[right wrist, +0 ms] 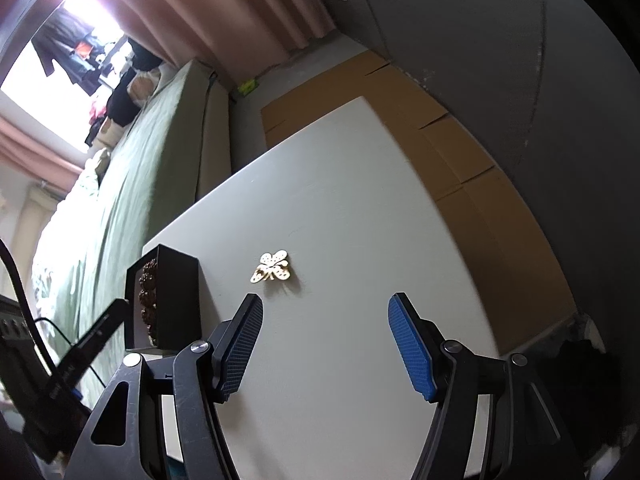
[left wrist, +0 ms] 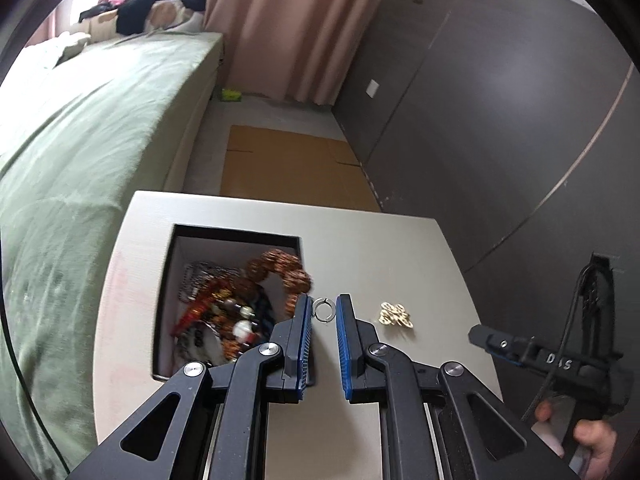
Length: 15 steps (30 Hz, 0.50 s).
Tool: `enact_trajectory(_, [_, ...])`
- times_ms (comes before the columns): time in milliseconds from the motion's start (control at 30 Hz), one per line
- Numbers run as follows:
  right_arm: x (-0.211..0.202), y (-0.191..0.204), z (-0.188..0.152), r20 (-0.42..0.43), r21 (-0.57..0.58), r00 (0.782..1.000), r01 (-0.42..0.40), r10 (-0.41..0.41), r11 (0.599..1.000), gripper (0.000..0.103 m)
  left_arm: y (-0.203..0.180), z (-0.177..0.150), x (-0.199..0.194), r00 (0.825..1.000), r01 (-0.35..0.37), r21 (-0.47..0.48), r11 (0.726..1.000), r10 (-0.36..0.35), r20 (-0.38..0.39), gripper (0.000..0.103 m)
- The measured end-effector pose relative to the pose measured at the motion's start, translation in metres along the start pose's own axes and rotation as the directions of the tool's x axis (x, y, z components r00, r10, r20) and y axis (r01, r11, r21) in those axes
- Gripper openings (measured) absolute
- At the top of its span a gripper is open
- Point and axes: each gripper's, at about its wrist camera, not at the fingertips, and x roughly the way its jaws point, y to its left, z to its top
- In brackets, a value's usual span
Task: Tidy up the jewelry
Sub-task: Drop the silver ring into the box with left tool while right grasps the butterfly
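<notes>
My left gripper [left wrist: 323, 303] is shut on a small silver ring [left wrist: 323, 309], pinched at the very tips of its blue pads [left wrist: 344, 332]. It hangs over the white table [left wrist: 360, 248], just right of the black jewelry box [left wrist: 236, 234]. The box holds a brown beaded bracelet [left wrist: 280, 268] and several other pieces. A gold butterfly brooch [left wrist: 396, 314] lies on the table to the right of the ring. My right gripper [right wrist: 326, 300] stands open above the table, short of the brooch [right wrist: 272, 267], with nothing between its fingers. The box [right wrist: 172, 300] is to its left.
A bed with a green cover [left wrist: 80, 140] runs along the left of the table. Flat cardboard [left wrist: 288, 164] lies on the floor beyond the table, next to a grey wall [left wrist: 480, 120]. A person's hand [left wrist: 592, 440] holds the right gripper at the lower right.
</notes>
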Motion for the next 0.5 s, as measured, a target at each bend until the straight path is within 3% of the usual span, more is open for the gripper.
enact_trajectory(300, [0.039, 0.034, 0.003, -0.016, -0.076, 0.999, 0.033, -0.035, 0.997, 0.066, 0.035, 0.006, 0.003, 1.000, 0.003, -0.074, 0.997, -0.004, -0.015, 0.013])
enact_trajectory(500, [0.062, 0.056, 0.003, -0.002, -0.144, 0.991, 0.133, -0.135, 0.981, 0.066, 0.054, 0.008, 0.006, 0.999, -0.008, -0.109, 0.994, 0.004, -0.040, 0.013])
